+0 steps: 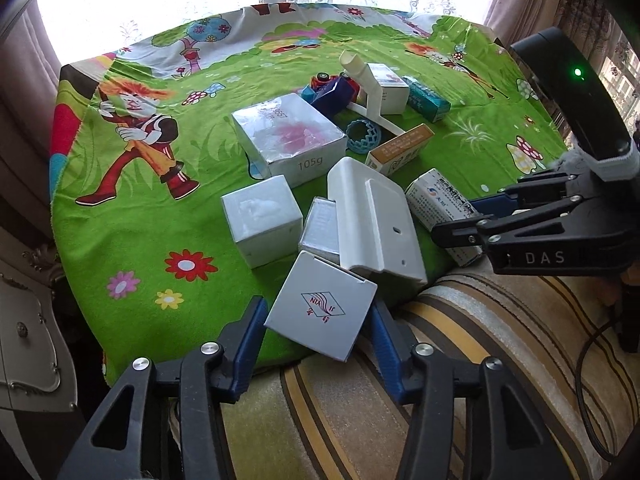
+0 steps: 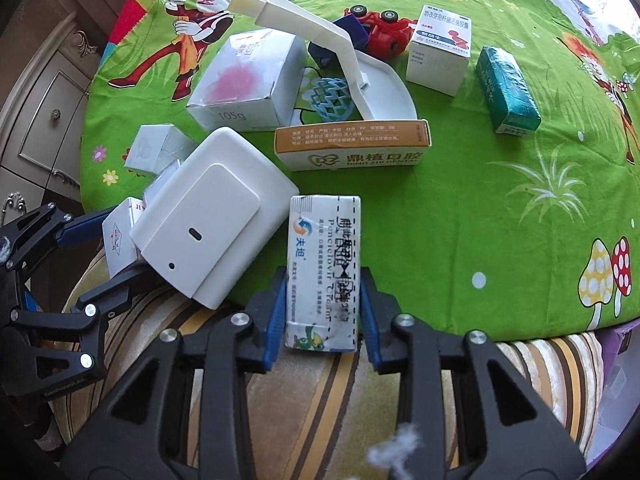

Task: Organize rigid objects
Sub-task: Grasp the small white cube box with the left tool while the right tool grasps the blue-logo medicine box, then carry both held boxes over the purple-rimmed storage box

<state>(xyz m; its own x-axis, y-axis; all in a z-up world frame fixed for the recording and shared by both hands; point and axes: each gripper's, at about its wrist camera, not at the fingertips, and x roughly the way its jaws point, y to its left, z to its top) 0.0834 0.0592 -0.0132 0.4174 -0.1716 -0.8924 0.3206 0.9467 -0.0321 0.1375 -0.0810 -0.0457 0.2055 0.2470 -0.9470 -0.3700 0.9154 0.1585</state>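
My left gripper point(image 1: 318, 330) is shut on a small white box with a red logo point(image 1: 320, 306) at the near edge of the green cartoon cloth point(image 1: 140, 220). My right gripper point(image 2: 322, 312) is shut on a white medicine box with blue print point(image 2: 324, 264), also at the near edge. Between them a white plastic cover point(image 1: 374, 220) leans on other boxes; it also shows in the right wrist view point(image 2: 216, 216). The right gripper shows in the left wrist view point(image 1: 472, 220).
On the cloth lie a large 105g box point(image 1: 288, 140), a white cube box point(image 1: 262, 224), an orange dental box point(image 2: 352, 144), a teal box point(image 2: 508, 92), a white-blue medicine box point(image 2: 440, 48), a white dustpan point(image 2: 376, 92), a blue lattice ring point(image 2: 332, 96) and a red toy car point(image 2: 380, 30). A striped cushion point(image 1: 460, 360) lies below.
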